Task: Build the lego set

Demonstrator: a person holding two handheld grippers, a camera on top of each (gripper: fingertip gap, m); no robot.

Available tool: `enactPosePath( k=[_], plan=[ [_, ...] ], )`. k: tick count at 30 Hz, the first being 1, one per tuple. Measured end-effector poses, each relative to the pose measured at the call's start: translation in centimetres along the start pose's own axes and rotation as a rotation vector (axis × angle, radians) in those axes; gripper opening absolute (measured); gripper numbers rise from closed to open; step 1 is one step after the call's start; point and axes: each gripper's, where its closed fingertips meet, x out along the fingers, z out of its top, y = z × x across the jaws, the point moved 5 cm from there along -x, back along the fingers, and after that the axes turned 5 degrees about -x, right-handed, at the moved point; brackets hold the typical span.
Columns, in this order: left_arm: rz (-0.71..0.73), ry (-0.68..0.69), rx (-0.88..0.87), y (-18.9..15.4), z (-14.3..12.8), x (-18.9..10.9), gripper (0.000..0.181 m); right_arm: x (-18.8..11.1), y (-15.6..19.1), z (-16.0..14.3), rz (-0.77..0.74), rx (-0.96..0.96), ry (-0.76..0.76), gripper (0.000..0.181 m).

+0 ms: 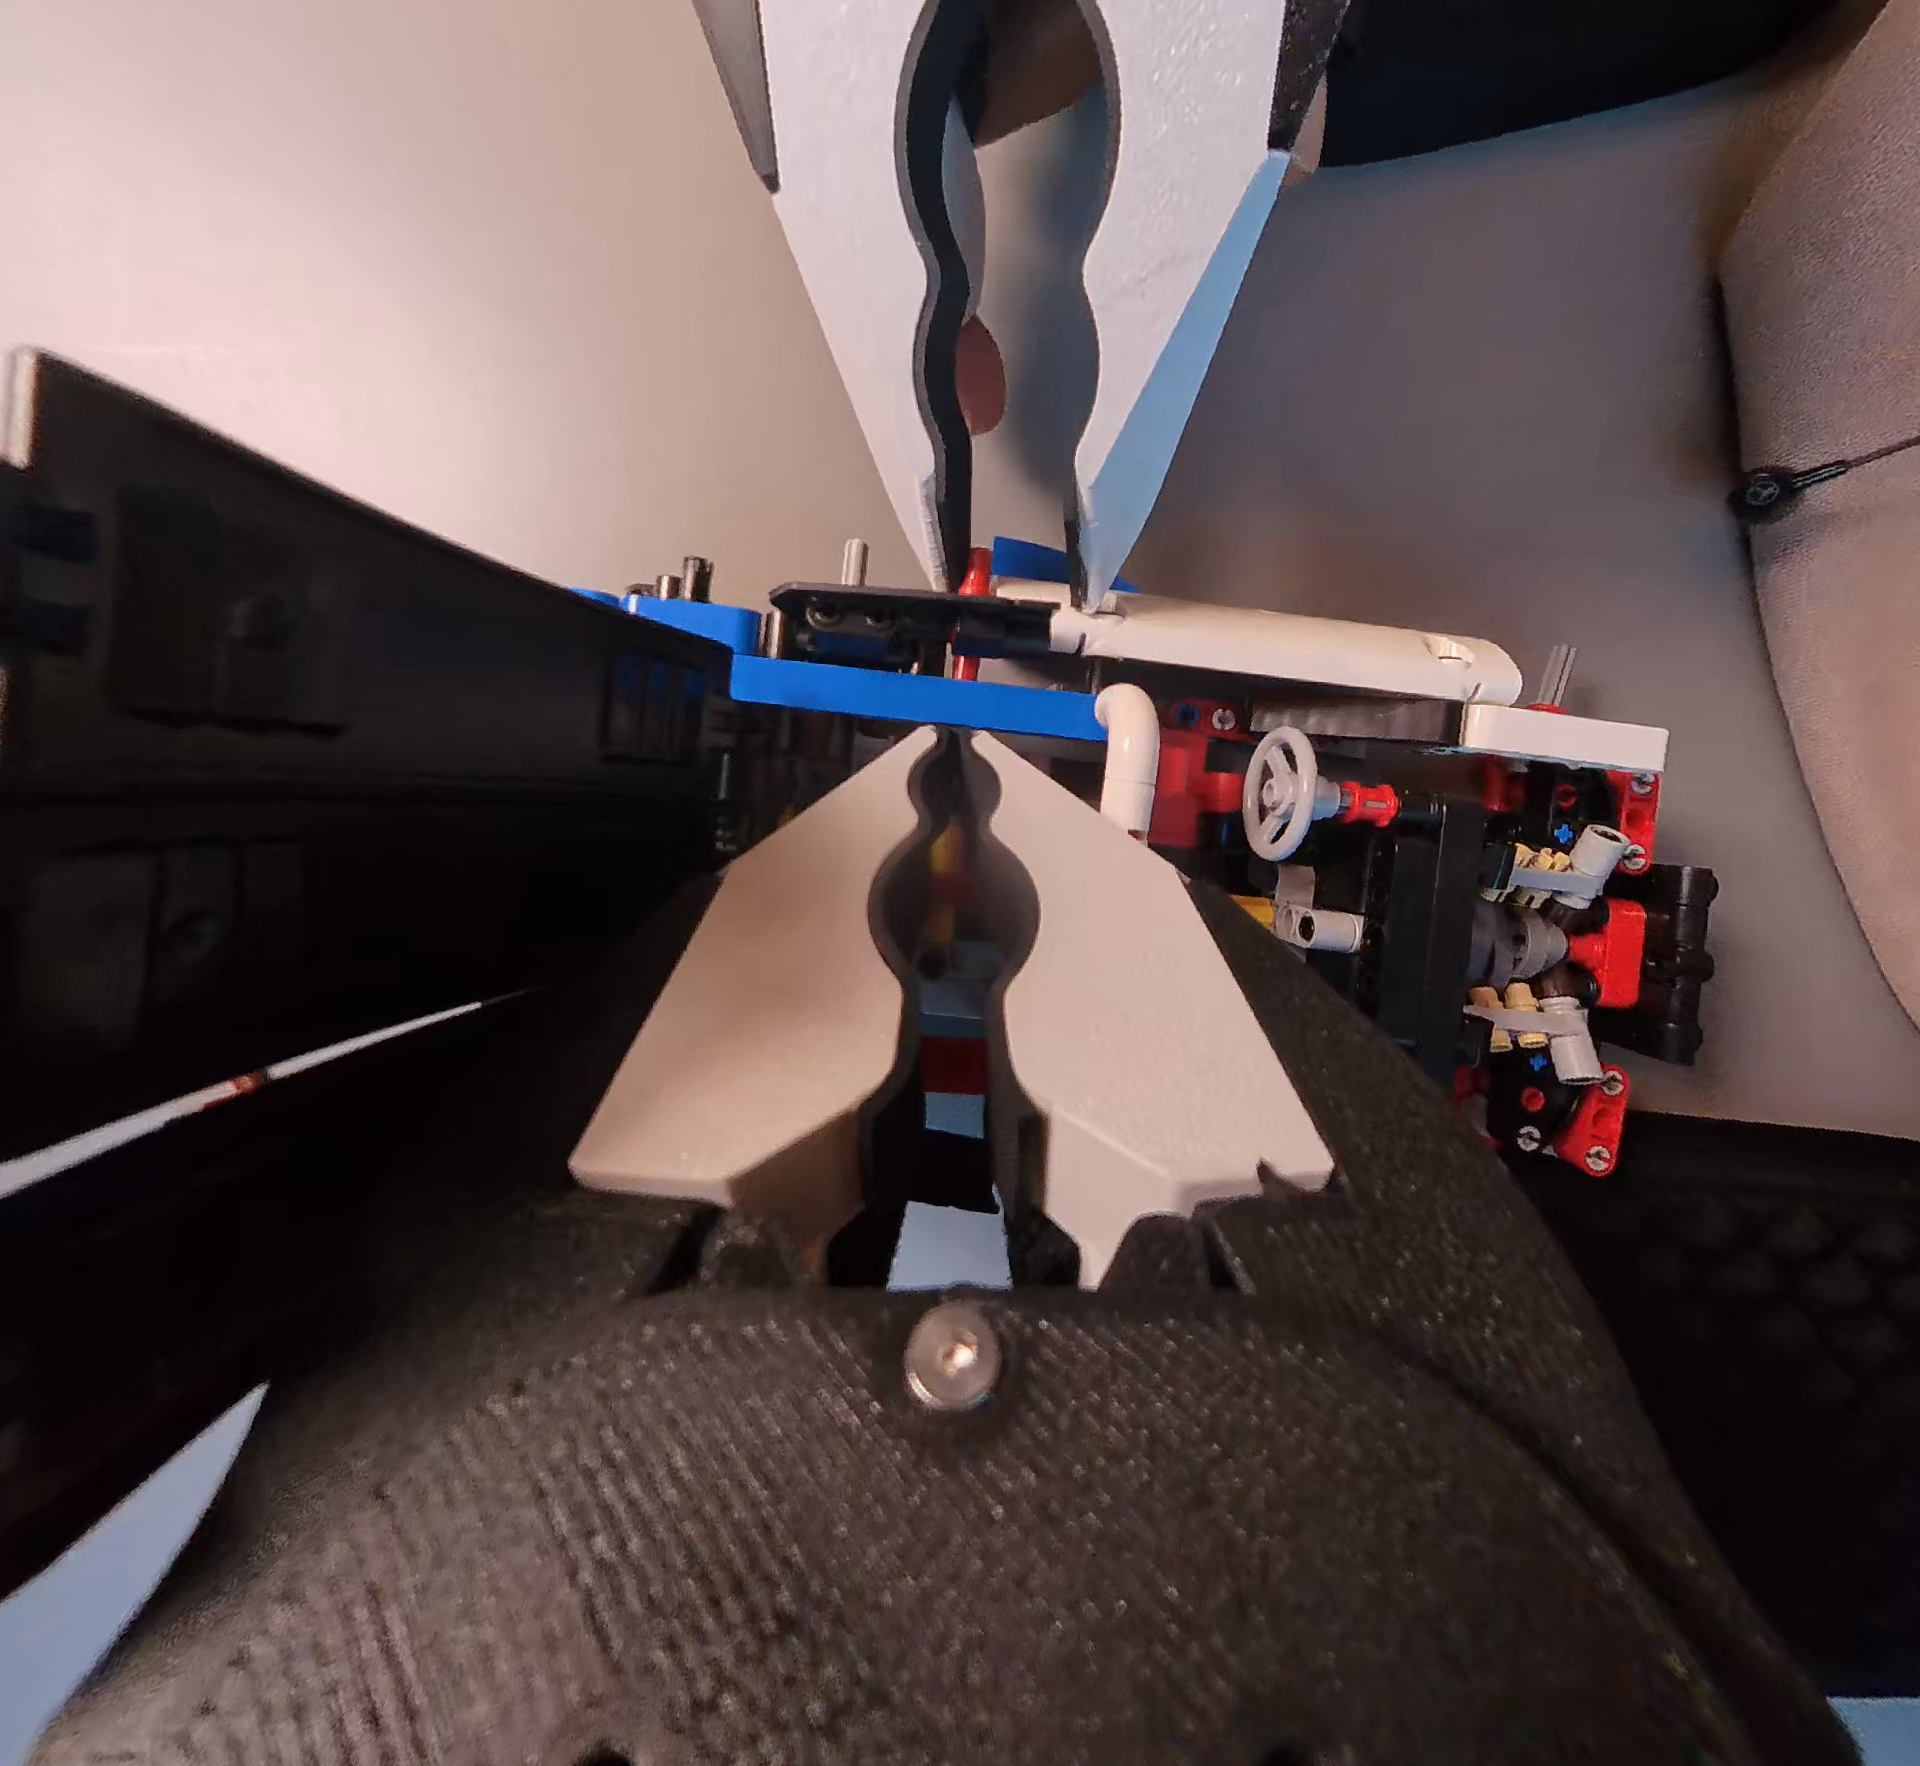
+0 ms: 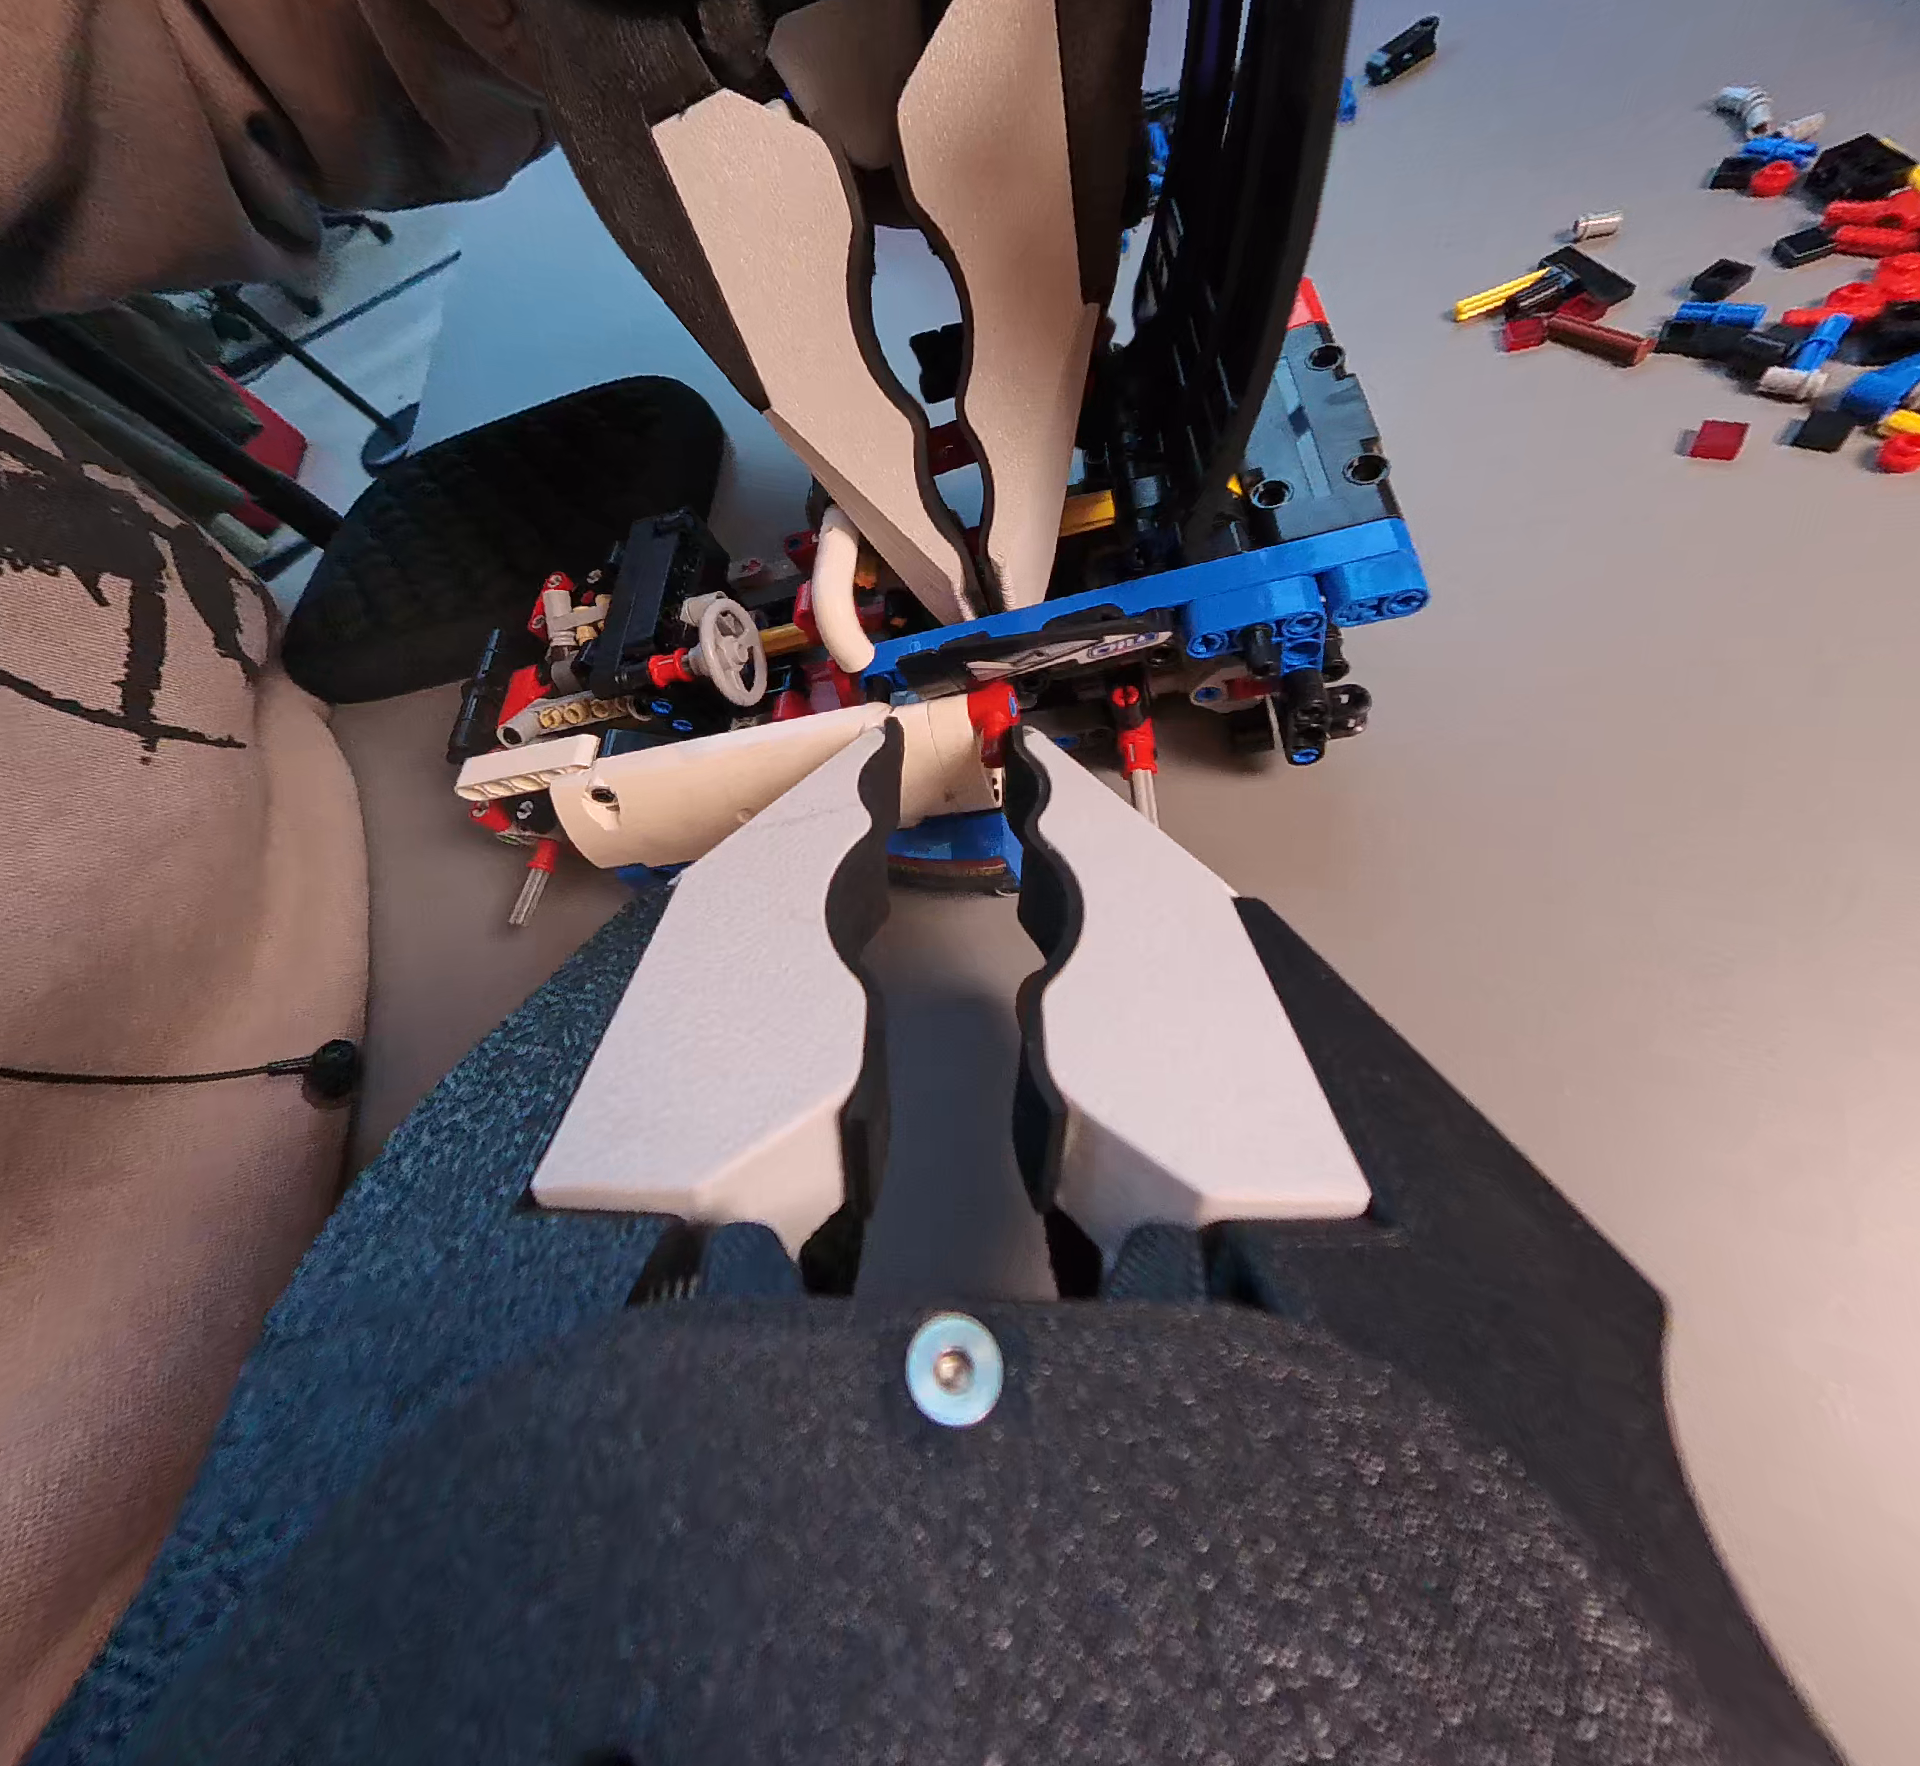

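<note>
Grey tabletop (image 2: 1558, 781) holds a partly built blue, white and black brick car (image 2: 1299, 573) at centre, loose bricks (image 2: 1818, 293) at two o'clock. Left gripper (image 1: 956, 740) pinches its blue side beam (image 1: 914, 698); right gripper (image 2: 945, 740) brackets the white panel (image 2: 727, 781) around a red pin (image 2: 987, 708), jaws parted. Uneven squeezing could likely pop that panel loose.
</note>
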Motion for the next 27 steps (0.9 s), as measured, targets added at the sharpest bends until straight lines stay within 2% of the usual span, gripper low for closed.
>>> enactPosePath(
  k=[20, 24, 25, 26, 27],
  plan=[
    [0.003, -0.002, -0.011, -0.19, -0.02, 0.17, 0.0, 0.14, 0.1, 0.1, 0.042, 0.059, 0.018, 0.017],
    [0.01, -0.004, 0.064, -0.22, -0.04, 0.08, 0.0, 0.1, 0.12, 0.05, 0.04, 0.064, 0.016, 0.017],
    [-0.009, 0.003, 0.087, -0.23, -0.03, 0.05, 0.0, 0.09, 0.12, 0.07, 0.04, 0.063, 0.014, 0.016],
    [-0.046, 0.01, 0.107, -0.33, -0.05, 0.01, 0.0, -0.13, -0.22, 0.26, 0.014, 0.065, -0.006, 0.001],
    [-0.083, 0.012, 0.133, -0.39, -0.02, -0.07, 0.0, -0.22, -0.35, 0.23, 0.01, 0.057, -0.004, 0.001]
  ],
)
